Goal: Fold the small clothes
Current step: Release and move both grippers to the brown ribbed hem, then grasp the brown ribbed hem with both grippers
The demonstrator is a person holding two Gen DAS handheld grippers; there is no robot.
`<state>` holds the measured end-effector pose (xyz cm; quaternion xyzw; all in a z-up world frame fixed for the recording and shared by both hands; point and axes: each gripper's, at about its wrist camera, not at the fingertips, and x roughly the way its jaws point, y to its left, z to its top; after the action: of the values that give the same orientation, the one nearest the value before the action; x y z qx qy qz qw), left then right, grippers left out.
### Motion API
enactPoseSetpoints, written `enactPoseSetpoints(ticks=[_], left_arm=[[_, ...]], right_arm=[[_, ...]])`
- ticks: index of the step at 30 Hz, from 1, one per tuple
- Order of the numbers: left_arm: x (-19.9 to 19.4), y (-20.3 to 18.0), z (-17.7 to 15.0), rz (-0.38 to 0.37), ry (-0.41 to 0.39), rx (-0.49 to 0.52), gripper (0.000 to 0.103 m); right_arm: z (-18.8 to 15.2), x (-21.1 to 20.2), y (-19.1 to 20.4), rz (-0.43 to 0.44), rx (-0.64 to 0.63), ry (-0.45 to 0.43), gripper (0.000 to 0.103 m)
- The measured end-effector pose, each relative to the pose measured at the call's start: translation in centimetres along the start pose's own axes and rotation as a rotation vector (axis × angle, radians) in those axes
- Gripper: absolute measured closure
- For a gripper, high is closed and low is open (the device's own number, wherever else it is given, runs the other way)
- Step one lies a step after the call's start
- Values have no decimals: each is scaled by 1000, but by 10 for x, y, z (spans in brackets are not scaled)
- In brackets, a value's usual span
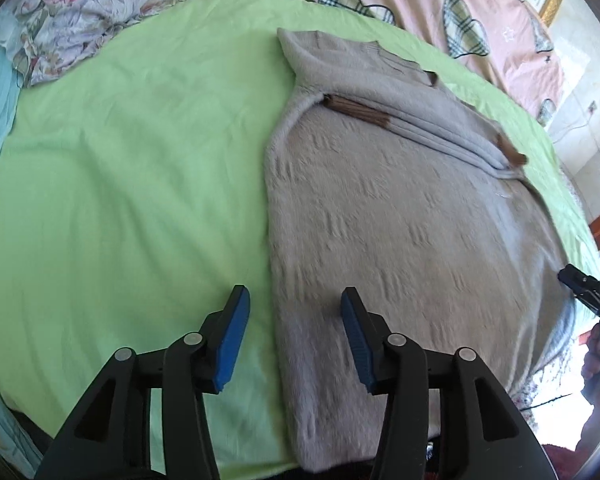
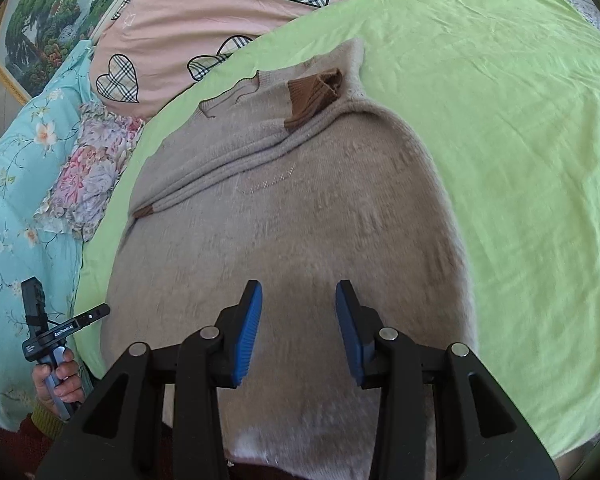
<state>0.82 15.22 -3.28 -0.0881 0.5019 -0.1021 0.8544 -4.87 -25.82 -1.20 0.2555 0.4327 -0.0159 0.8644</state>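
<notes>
A beige knitted sweater point(image 1: 380, 208) point(image 2: 292, 216) with brown cuffs point(image 1: 360, 114) point(image 2: 314, 92) lies flat on the green sheet point(image 1: 120, 180) point(image 2: 520, 140), its sleeves folded across the chest. My left gripper point(image 1: 294, 300) hovers open over the sweater's near left edge, one blue pad above the sheet and one above the knit, nothing between them. My right gripper point(image 2: 298, 292) hangs open above the sweater's lower middle, empty. In the left wrist view the right gripper's tip point(image 1: 584, 284) shows at the far right; the right wrist view shows the left gripper's body point(image 2: 56, 328) in a hand point(image 2: 58, 380).
A pink quilt with plaid hearts point(image 1: 440, 8) point(image 2: 204, 12) lies beyond the sweater. A floral pillow point(image 1: 80, 20) point(image 2: 88, 168) and turquoise bedding point(image 2: 20, 184) sit to the side. A framed picture point(image 2: 40, 24) hangs on the wall. Bare green sheet lies on both sides of the sweater.
</notes>
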Motion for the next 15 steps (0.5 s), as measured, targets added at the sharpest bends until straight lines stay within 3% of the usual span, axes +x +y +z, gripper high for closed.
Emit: enactPoseSetpoints(ticks=[3,7,15], left_arm=[[-3,4,-12,-98,15,-19,50],[-7,-2,-31,-158,23,9,50],[-12,-16,-60,-206,55,111,50]], right_arm=[[-8,-14,-11,9,8,-5,63],[-18,-35,-25,-8,2,-11,63],[-40,-53,-36,22,-68,32,62]])
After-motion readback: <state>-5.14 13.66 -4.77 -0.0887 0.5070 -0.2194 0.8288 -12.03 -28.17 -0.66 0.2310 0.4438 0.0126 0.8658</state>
